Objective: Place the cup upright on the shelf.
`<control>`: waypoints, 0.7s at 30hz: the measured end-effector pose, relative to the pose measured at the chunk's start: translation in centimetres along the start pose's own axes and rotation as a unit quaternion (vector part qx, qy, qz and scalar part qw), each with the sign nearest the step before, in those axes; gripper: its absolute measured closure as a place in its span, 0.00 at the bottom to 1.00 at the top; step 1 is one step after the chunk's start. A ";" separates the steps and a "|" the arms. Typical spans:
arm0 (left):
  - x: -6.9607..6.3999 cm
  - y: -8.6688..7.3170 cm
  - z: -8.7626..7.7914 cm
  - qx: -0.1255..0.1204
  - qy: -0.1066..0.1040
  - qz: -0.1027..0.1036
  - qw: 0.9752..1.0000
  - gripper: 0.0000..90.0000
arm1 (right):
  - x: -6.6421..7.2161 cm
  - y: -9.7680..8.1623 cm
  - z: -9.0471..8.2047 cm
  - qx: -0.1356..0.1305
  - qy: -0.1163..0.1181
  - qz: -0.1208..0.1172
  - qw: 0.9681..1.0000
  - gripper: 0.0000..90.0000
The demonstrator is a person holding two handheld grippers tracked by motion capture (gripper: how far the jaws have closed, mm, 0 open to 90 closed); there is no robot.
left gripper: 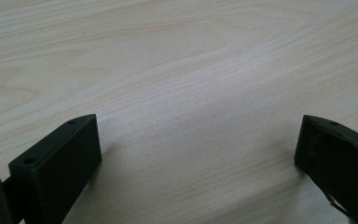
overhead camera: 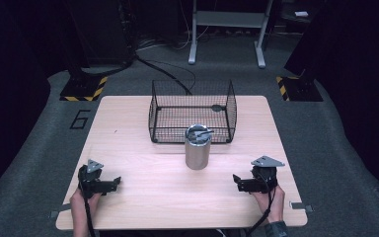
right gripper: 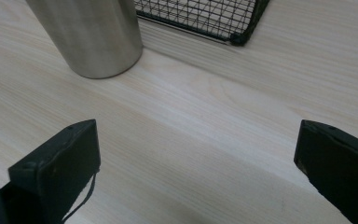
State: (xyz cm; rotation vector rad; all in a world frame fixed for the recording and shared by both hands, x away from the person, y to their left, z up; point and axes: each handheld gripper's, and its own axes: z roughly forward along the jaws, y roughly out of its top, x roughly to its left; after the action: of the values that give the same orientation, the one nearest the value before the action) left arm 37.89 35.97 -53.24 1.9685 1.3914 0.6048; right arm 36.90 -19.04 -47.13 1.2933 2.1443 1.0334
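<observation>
Dark floor and black stands are ringing the pale wooden table (overhead camera: 128, 123) where I am working. Both my hands are resting near its front edge, well apart from each other. I am holding my left gripper (overhead camera: 109, 184) low over bare wood with its jaws spread wide and nothing between them. I am holding my right gripper (overhead camera: 237, 181) the same way, jaws apart and empty, pointing inward toward the middle.

A steel canister (overhead camera: 198, 147) is standing upright at the centre of the table, with what look like metal utensils (overhead camera: 201, 132) lying in its open top. It is sitting just in front of a black wire basket (overhead camera: 192, 111), close to the near wall; I cannot tell whether they are touching. Something small and dark (overhead camera: 218, 107) is lying on the basket's floor.

I am judging this as the start: nothing gripped yet. Next I am expecting to bring the right gripper in toward the canister, lifting it high enough to reach the utensils.
</observation>
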 end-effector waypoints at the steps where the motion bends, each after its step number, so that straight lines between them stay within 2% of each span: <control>1: 0.0 0.0 0.0 0.000 0.000 0.001 1.000 0.00 | 0.3 0.2 0.0 -0.001 0.002 -0.002 1.000 0.00; 11: 0.0 0.0 0.0 0.001 0.000 0.001 1.000 0.00 | 2.3 2.4 0.1 -0.012 0.021 -0.035 0.999 0.00; 13: 0.0 0.0 0.0 0.001 0.000 0.001 1.000 0.00 | 2.7 2.8 0.2 -0.018 0.026 -0.034 0.999 0.00; 14: 0.0 0.0 0.0 0.001 0.000 0.001 1.000 0.00 | 3.2 3.4 0.3 -0.020 0.033 -0.043 0.998 0.00; 16: 0.0 0.0 0.0 0.001 0.000 0.001 1.000 0.00 | 3.4 3.6 0.4 -0.022 0.032 -0.046 0.998 0.00; 21: 0.0 0.0 0.0 0.001 0.000 0.001 1.000 0.00 | 4.6 4.9 0.7 -0.033 0.049 -0.062 0.996 0.00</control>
State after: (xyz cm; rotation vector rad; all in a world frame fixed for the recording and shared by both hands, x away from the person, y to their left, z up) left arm 37.89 35.98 -53.23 1.9708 1.3904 0.6048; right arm 37.95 -13.26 -43.72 1.0844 2.2114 1.1280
